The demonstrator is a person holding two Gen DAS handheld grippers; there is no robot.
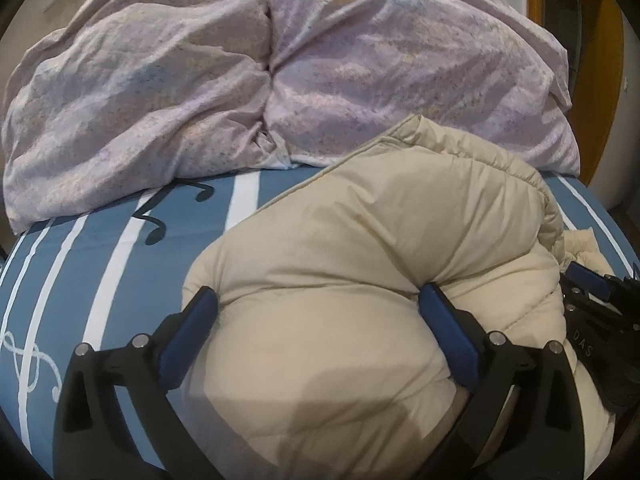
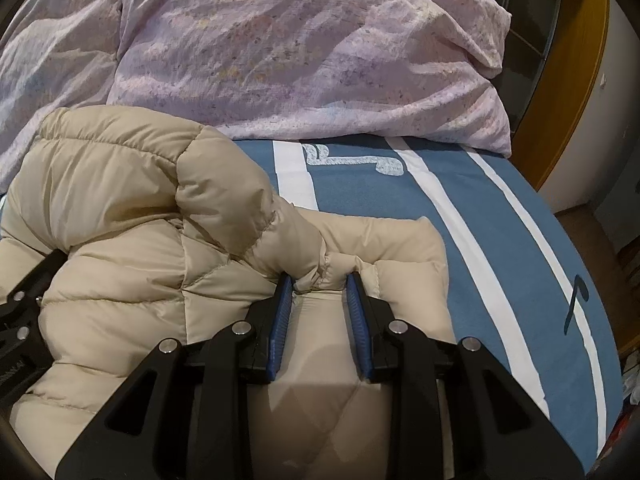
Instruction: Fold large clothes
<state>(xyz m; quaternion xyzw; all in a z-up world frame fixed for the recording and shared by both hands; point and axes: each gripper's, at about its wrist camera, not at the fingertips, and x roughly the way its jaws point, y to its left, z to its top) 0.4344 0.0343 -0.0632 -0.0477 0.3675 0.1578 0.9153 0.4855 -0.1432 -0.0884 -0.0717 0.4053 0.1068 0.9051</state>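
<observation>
A: In the left wrist view, where did the beige quilted puffer jacket (image 1: 360, 260) lie?

B: On the blue bedsheet with white stripes and music notes (image 1: 100, 240), just in front of the rumpled lilac floral duvet (image 1: 160, 80). The left gripper (image 1: 316, 304) stood wide, its blue pads pressed into either side of a fat roll of padding, so I judged it was holding that bulk.

A: How would it handle?

B: Light and springy, I'd guess; the smooth shell looked slippery, and the fill would puff back after squeezing. A stitched seam or the piped edge would hold better than a puffy panel.

A: And the right wrist view?

B: The right gripper (image 2: 320, 284) was narrow, pinching a gathered fold of the jacket (image 2: 140, 200) by its flat outer flap. The shell showed chevron stitching and soft rounded baffles. The jacket sat bunched on the sheet (image 2: 500, 240), its far side touching the duvet (image 2: 300, 48).
</observation>
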